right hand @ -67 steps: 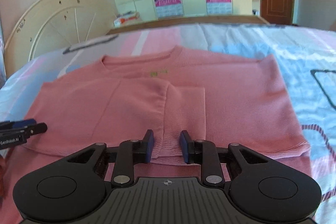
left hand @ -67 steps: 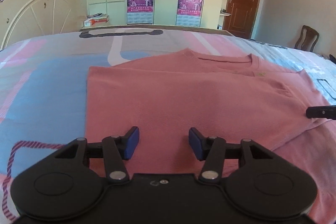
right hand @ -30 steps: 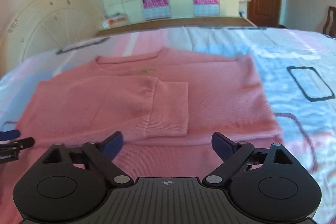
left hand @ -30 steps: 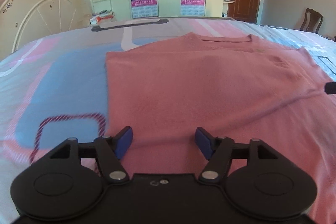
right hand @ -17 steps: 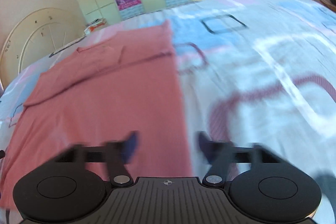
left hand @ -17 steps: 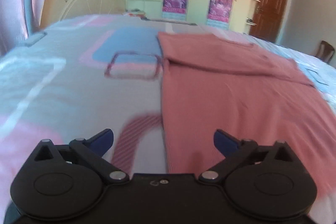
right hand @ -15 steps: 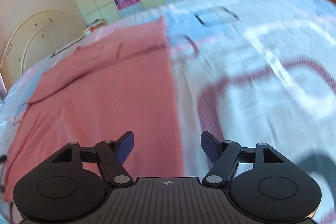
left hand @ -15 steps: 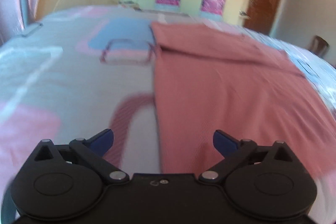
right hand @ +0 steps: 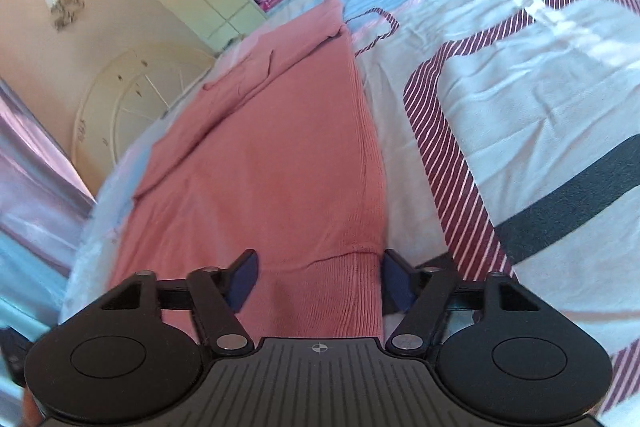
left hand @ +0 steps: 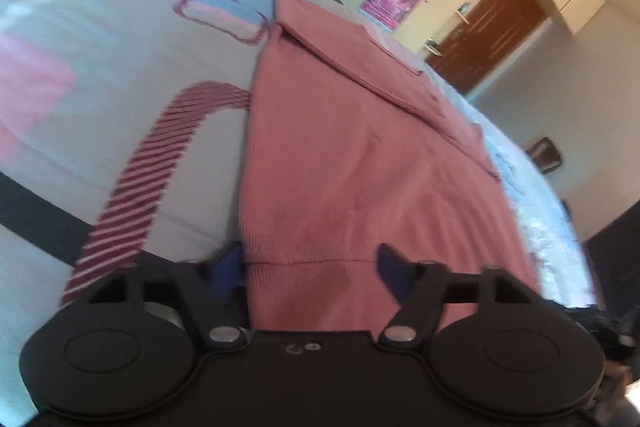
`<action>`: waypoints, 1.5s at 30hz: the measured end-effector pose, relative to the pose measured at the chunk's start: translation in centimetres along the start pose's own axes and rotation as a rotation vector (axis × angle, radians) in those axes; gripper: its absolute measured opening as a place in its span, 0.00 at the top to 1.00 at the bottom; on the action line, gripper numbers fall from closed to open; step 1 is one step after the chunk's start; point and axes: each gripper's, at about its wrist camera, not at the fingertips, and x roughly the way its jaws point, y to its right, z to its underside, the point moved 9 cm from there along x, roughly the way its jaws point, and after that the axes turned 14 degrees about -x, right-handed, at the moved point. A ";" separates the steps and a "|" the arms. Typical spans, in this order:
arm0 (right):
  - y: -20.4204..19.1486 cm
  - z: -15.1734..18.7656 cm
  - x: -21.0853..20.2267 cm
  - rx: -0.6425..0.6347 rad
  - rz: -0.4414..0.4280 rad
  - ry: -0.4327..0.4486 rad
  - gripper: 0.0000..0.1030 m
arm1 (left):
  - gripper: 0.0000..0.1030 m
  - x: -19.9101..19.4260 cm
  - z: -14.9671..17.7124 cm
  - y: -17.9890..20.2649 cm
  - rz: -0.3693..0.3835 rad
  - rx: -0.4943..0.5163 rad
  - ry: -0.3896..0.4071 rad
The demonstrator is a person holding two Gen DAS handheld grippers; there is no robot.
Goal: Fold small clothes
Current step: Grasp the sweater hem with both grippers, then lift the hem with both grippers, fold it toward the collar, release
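on bed (right hand: 520, 99), 1 pink sweater (right hand: 272, 163), 2 grippers

Bed (left hand: 100, 75) carries everything in view; covered by a pale sheet (right hand: 540, 99) printed with pink and blue blocks, maroon striped rounded outlines and dark bands. Cream round headboard (right hand: 132, 95) at the far end. One pink sweater (left hand: 352, 163) lies flat directly on the sheet, running lengthwise from the near edge of the bed toward the headboard end. Ribbed hem at the near edge. Sleeves folded in across the chest at the far end. Sheet is bare on both long sides of the sweater.
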 end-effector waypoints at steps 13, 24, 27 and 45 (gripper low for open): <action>1.7 -0.2 0.4 0.100 -0.105 -0.015 0.60 | 0.63 1.3 0.5 -0.3 0.070 -0.119 -0.023; 0.7 0.4 1.2 -0.002 -0.160 -0.109 0.93 | 0.80 2.2 -0.2 0.7 0.018 -0.056 -0.017; 0.7 -0.3 -0.4 -0.033 -0.167 -0.050 0.93 | 0.95 0.2 -1.4 1.4 0.068 -0.039 0.071; 0.0 -3.5 -3.1 -0.112 -0.148 0.073 0.93 | 0.95 -0.6 -2.0 1.7 0.111 -0.134 0.147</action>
